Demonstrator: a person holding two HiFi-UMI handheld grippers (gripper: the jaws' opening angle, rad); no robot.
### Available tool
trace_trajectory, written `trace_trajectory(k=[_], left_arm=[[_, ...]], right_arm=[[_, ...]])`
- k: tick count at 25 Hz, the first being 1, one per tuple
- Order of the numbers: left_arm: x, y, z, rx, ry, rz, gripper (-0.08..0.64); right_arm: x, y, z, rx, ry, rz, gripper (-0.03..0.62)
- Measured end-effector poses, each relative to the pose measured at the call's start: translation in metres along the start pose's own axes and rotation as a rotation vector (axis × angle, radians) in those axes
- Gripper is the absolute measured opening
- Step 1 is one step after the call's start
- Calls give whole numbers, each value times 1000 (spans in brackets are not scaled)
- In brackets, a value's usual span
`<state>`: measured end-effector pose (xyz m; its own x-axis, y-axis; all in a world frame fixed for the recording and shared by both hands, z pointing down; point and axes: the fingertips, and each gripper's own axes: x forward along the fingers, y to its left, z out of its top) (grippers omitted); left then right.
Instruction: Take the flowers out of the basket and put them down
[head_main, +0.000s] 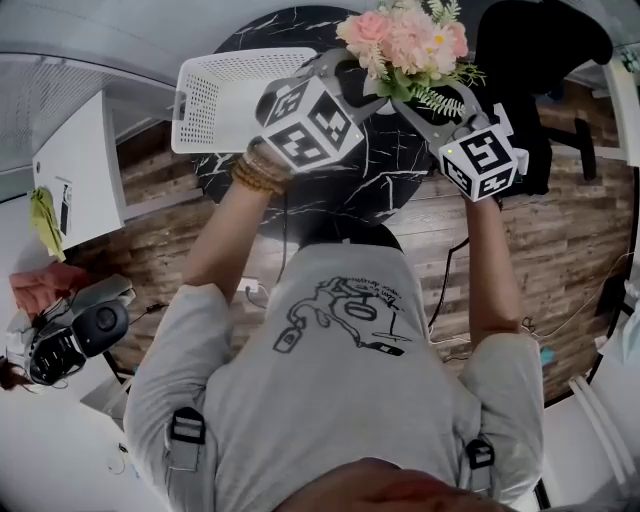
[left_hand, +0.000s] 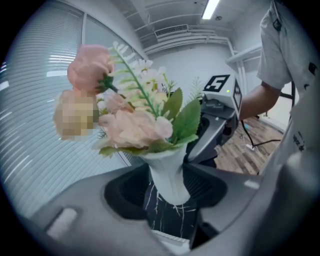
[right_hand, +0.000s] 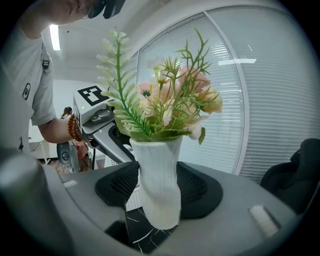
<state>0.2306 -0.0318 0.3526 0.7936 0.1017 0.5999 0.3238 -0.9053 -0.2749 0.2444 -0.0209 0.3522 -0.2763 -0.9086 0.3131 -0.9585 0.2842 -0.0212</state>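
Observation:
A bunch of pink flowers with green sprigs stands in a ribbed white vase. Both grippers hold it above the black marble table. My left gripper comes in from the left and my right gripper from the right, each shut on the vase. In the left gripper view the vase sits between the dark pads, the flowers above it. The right gripper view has the flowers upright too. The white perforated basket lies on the table to the left, apart from the flowers.
A black chair stands behind the table at the right. A white cabinet is at the left, with camera gear on a surface below it. The floor is wood planks. Window blinds fill the background.

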Motion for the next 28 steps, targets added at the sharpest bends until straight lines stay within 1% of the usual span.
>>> trace_trajectory(k=[8,14,19,24,28], left_arm=[[23,-13,-28,-35,16,-13,216],[42,-21,-48,-32,32,3,216],[58,-31,-66,-59,43,6,216],[77,-35,-78,-55,53,22,216],[89,-43,-85,-57,64,20,216]], right_arm=[[9,1,-36,1,26,19,250],[18,-2,-63,-4,31,36,250],[23,-2,-89,0,41,53,250],[28,-9,-110,-9,52,61,250],[26,-11,-126,-2,64,61,250]])
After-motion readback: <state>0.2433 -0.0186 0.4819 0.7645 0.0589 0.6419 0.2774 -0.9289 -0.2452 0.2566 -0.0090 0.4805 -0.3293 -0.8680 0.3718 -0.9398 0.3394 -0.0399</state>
